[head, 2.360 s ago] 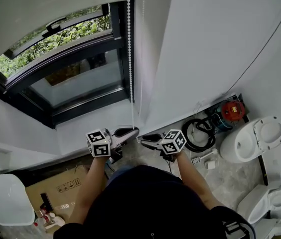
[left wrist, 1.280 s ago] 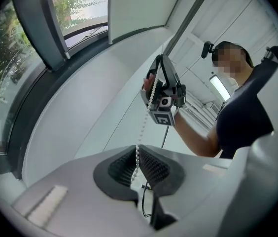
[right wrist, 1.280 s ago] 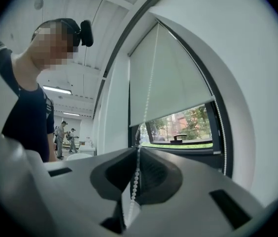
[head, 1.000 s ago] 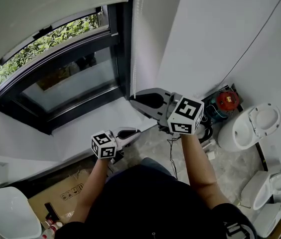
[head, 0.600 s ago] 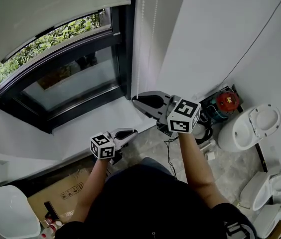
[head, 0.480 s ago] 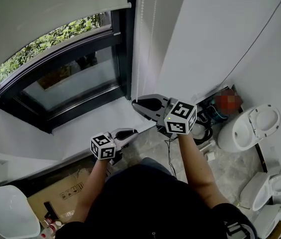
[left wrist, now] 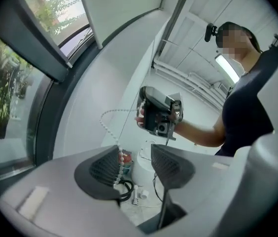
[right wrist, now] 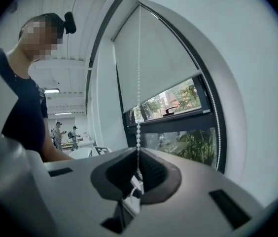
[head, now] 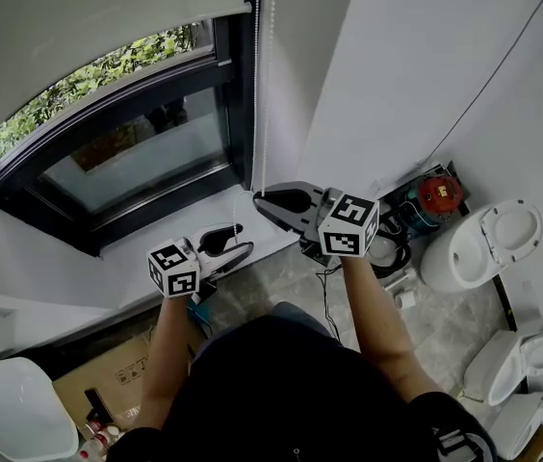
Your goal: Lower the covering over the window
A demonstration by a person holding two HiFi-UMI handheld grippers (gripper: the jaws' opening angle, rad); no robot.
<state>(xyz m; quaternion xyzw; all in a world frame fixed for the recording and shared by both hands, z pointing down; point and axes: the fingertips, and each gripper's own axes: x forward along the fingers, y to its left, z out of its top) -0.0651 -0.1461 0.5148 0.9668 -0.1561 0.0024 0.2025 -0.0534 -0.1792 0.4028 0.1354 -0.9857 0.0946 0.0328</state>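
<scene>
While the jaws of the left gripper [head: 225, 244], having just been opening, stand apart around the slack white beaded chain [head: 259, 85], the right gripper [head: 256, 198] pinches it higher up, a likely hand-over-hand pull with the white fabric roller blind [head: 79, 27] covering only the top of the black-framed window [head: 137, 152].

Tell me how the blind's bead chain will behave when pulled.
The bead chain is probably floppy: taut above the shut right gripper, it curves slack beyond. Its small beads look light and may slip through a loose pinch.
</scene>
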